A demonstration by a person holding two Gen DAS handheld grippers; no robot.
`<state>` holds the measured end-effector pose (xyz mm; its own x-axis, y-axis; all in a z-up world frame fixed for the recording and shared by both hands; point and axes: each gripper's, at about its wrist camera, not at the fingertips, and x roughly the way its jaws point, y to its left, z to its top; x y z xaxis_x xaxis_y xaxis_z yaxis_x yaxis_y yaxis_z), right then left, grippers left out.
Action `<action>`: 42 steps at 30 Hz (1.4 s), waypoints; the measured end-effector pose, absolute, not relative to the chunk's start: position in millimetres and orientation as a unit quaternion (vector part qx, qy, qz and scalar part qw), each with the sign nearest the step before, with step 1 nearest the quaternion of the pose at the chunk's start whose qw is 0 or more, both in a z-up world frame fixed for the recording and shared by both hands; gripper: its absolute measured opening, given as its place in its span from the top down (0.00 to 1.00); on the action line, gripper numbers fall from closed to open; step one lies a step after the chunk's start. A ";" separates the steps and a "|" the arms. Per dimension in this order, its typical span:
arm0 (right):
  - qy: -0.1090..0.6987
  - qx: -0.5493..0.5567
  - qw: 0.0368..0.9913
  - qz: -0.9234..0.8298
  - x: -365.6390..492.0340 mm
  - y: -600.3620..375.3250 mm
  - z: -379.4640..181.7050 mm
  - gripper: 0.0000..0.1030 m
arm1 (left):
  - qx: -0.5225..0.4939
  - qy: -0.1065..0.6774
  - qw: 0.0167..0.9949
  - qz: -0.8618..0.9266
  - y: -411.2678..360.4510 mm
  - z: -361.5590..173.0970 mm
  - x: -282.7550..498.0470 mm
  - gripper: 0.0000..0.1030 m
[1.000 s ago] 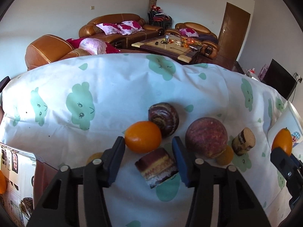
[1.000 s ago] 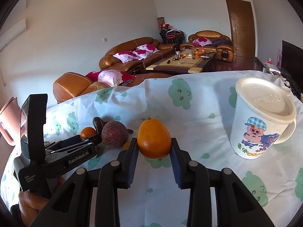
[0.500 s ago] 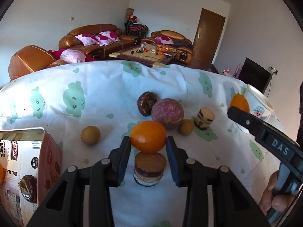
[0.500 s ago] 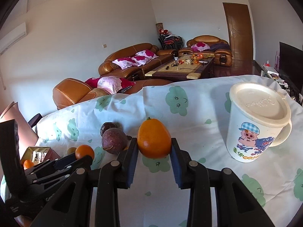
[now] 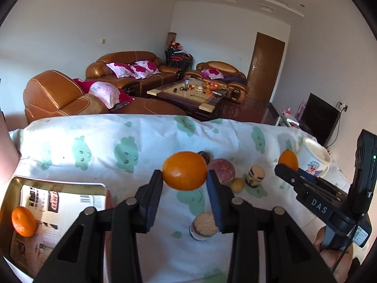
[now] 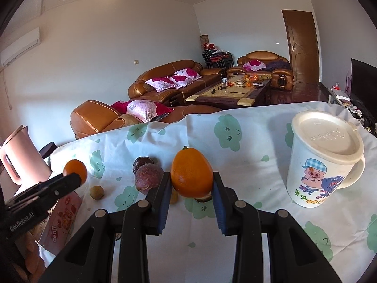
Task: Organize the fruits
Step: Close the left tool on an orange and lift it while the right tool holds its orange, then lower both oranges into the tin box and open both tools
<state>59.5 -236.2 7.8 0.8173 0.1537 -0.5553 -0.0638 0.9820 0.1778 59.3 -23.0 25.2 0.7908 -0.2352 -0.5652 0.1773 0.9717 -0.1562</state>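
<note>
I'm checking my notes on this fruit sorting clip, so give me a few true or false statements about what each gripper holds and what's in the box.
1. The left gripper holds an orange. True.
2. The right gripper is empty. False: its fingers clamp an orange.
3. The open box already holds an orange fruit. True.
4. The cartoon mug has no lid. False: a cream lid covers it.
5. A purple passion fruit lies on the tablecloth. True.

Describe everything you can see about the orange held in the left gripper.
The orange is round, bright and glossy, with finely dimpled peel and no visible stem. The left gripper is shut on it, one black finger pad pressing each side. It looks lifted above the white, green-patterned tablecloth, touching nothing but the pads, in front of the other fruit.
</note>
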 end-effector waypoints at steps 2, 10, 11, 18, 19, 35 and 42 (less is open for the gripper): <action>0.293 0.067 0.951 0.067 58.0 -228.7 7.3 0.66 | -0.042 0.309 0.944 -0.106 -13.4 22.9 49.6 0.61; 0.279 0.015 0.956 0.094 38.4 -176.6 4.0 0.66 | -0.005 0.304 0.951 -0.056 30.9 17.5 29.0 0.61; 0.276 0.014 0.956 0.097 34.6 -169.2 5.2 0.66 | -0.005 0.302 0.952 -0.053 37.9 17.9 28.3 0.61; 0.279 0.011 0.952 0.125 14.4 -107.3 8.0 0.66 | 0.008 0.297 0.955 -0.021 84.5 16.0 28.7 0.61; 0.281 0.012 0.951 0.128 14.2 -97.4 8.2 0.66 | 0.005 0.301 0.953 -0.017 91.7 15.7 30.2 0.61; 0.327 0.031 0.925 0.193 42.6 32.4 -5.0 0.66 | 0.002 0.355 0.934 0.031 163.4 1.6 42.3 0.61; 0.348 0.031 0.913 0.209 52.6 40.5 -18.5 0.65 | -0.004 0.384 0.922 0.044 169.9 -11.0 50.3 0.61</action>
<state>52.6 40.5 -18.5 0.6707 0.4038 -0.6222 -0.3607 0.9105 0.2021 50.3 169.9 -11.0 0.7013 0.0781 -0.7086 -0.0840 0.9961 0.0266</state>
